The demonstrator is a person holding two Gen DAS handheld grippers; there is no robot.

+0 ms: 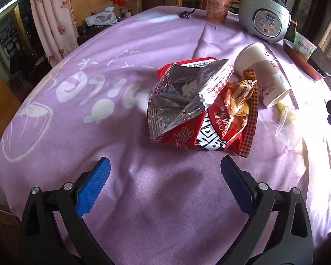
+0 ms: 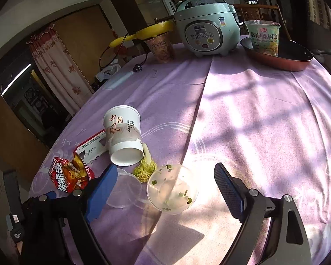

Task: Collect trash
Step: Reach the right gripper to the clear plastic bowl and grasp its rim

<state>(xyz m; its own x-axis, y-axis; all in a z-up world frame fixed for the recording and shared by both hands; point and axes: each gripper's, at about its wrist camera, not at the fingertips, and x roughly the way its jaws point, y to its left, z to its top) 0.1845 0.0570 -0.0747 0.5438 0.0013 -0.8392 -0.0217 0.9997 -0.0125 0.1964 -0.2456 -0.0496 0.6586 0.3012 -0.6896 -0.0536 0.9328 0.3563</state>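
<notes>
My left tongs (image 1: 165,172), near edge of view: both blue-padded fingers (image 1: 92,187) spread wide, nothing between them, angled steeply downward. My right tongs (image 2: 165,185): fingers (image 2: 228,190) likewise wide apart, gripping nothing, tilted down. Left tongs also visible at lower left of right view.

two close wrist views angled down over the purple tablecloth (image 1: 99,132), sharing the red snack bag (image 1: 220,132) and paper cup (image 2: 123,137)

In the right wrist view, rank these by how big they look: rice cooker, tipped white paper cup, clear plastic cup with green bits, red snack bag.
1. rice cooker, though farthest away
2. clear plastic cup and white paper cup: too alike to rank, the clear one nearer
3. red snack bag, partly hidden by the claw
</notes>
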